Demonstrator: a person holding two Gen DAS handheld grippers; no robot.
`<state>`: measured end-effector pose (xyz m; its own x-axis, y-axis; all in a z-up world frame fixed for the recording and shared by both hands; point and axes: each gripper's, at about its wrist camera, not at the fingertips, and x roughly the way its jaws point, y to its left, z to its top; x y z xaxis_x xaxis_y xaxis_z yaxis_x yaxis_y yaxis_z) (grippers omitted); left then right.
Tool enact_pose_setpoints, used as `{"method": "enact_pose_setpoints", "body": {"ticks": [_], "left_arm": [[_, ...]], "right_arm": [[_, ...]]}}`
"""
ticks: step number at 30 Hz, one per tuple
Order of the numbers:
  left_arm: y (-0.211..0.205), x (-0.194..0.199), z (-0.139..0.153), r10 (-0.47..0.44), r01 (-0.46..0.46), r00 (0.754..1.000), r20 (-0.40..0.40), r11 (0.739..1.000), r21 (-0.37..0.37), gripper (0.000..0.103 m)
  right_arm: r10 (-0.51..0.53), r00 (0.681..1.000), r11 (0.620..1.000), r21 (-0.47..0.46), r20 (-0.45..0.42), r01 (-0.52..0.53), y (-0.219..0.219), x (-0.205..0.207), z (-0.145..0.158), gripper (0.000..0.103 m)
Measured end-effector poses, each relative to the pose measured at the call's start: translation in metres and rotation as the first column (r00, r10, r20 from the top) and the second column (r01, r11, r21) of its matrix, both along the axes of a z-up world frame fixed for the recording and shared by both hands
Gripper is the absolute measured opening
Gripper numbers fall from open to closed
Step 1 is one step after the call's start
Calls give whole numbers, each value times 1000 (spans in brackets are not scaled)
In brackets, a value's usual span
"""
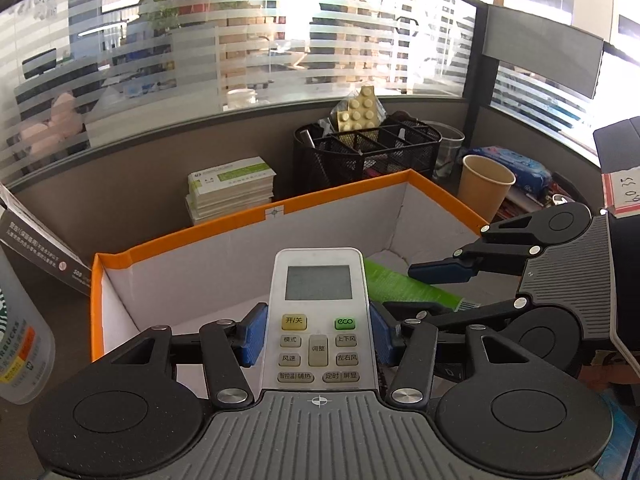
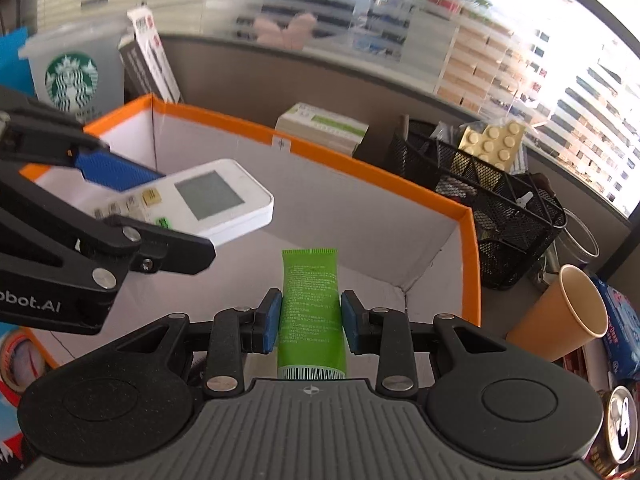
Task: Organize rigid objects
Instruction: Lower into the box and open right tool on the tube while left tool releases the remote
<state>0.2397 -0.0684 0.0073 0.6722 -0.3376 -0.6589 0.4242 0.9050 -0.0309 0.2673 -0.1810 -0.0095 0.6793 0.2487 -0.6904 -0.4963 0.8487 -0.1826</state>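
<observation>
My left gripper (image 1: 318, 334) is shut on a white air-conditioner remote (image 1: 320, 312) and holds it over the open orange-rimmed white box (image 1: 276, 208). My right gripper (image 2: 310, 322) is shut on a green tube (image 2: 310, 312) and holds it over the same box (image 2: 360, 168). In the right wrist view the remote (image 2: 216, 200) and the left gripper (image 2: 132, 208) show at the left, above the box. In the left wrist view the right gripper (image 1: 416, 288) reaches in from the right with the green tube (image 1: 404, 286) partly hidden behind the remote.
Behind the box stand a black mesh organizer (image 1: 368, 148) with a beige building-block plate (image 1: 360, 110), a stack of cards (image 1: 232, 190) and a paper cup (image 1: 484, 184). A Starbucks cup (image 2: 74, 74) and a leaflet stand are at the left. A can (image 2: 620, 424) lies at the right.
</observation>
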Motion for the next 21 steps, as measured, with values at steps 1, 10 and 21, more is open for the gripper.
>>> {"method": "enact_pose_setpoints", "body": {"ticks": [1, 10, 21], "left_arm": [[0, 0, 0, -1, 1, 1000, 1, 1000, 6, 51], [-9, 3, -3, -20, 19, 1000, 8, 996, 83, 51], [-29, 4, -5, -60, 58, 998, 5, 984, 171, 51]], "right_arm": [[4, 1000, 1000, -13, -3, -4, 2, 0, 0, 30], [36, 997, 991, -124, -69, -44, 12, 6, -5, 30], [38, 986, 980, -187, -160, -68, 13, 18, -9, 28]]}}
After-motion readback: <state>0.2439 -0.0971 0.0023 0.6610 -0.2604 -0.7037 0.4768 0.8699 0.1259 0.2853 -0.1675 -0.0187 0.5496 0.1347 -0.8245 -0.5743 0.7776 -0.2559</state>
